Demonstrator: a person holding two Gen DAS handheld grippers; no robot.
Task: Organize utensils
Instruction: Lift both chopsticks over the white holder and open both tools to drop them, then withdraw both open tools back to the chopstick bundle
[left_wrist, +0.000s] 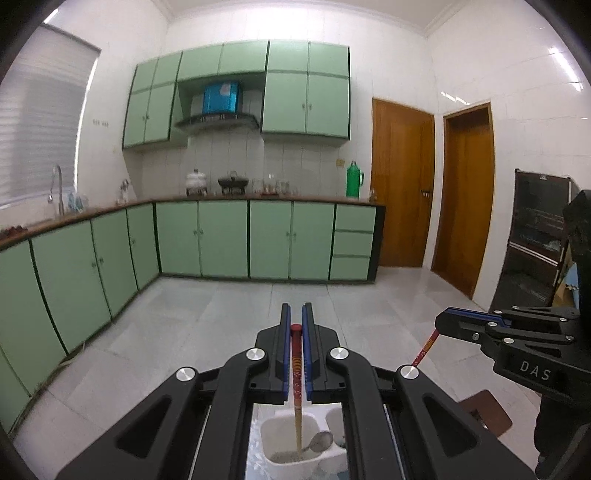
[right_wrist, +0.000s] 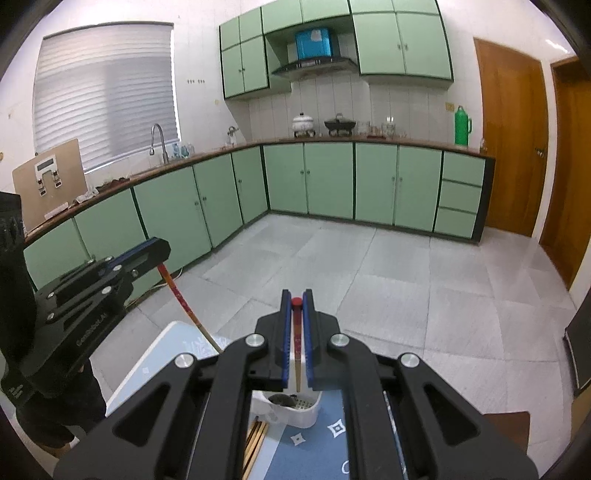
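— What do the jaws hold?

— The left gripper (left_wrist: 296, 325) is clamped on a red-topped patterned wooden chopstick (left_wrist: 297, 373), its tip down in the white plastic utensil holder (left_wrist: 284, 439) at the frame's bottom centre (a metal spoon (left_wrist: 320, 441) lies inside too). The right gripper (right_wrist: 296, 308) is pinched on a second red-topped chopstick (right_wrist: 297, 343) above that holder.

— Any writing?

— "DAS" on the right gripper's body, lower right in the left view.
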